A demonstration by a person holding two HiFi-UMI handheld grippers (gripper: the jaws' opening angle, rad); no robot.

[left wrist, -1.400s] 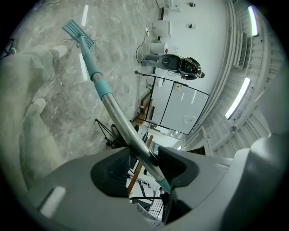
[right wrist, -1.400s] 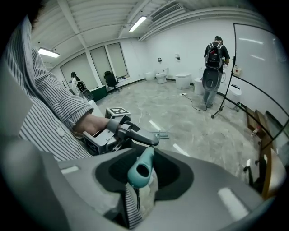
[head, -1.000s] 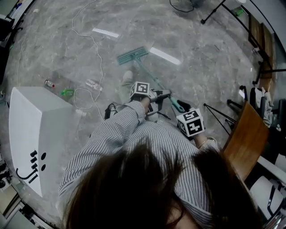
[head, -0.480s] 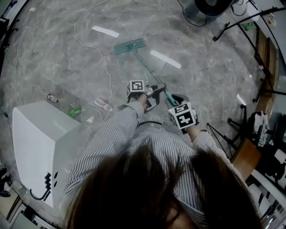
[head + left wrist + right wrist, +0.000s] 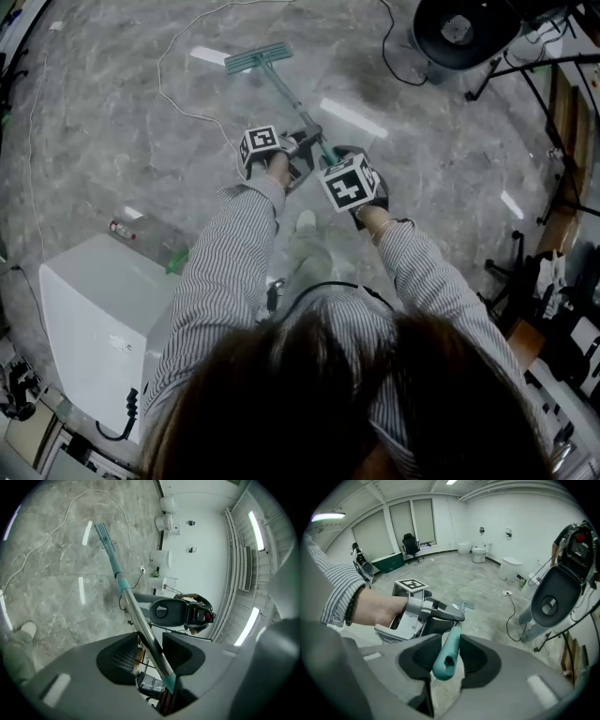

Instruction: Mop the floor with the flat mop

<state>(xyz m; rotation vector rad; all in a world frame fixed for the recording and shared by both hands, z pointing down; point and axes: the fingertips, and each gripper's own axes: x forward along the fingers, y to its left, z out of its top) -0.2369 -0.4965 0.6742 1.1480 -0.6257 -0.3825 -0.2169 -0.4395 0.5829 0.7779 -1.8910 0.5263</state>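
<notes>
I have left gripper [image 5: 298, 157] clamped on flat mop pole [image 5: 286, 98], right gripper [image 5: 336, 161] clamped on teal handle end [image 5: 446, 654]. Mop head [image 5: 258, 58] flat on floor [image 5: 112, 159], 12 o'clock. Risk, my judgement: white cable [image 5: 176, 106] at 10 o'clock, near head; leftward stroke could snag it

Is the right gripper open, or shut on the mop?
Shut: the right gripper has both jaws pressed against the teal end of the mop handle.
</notes>
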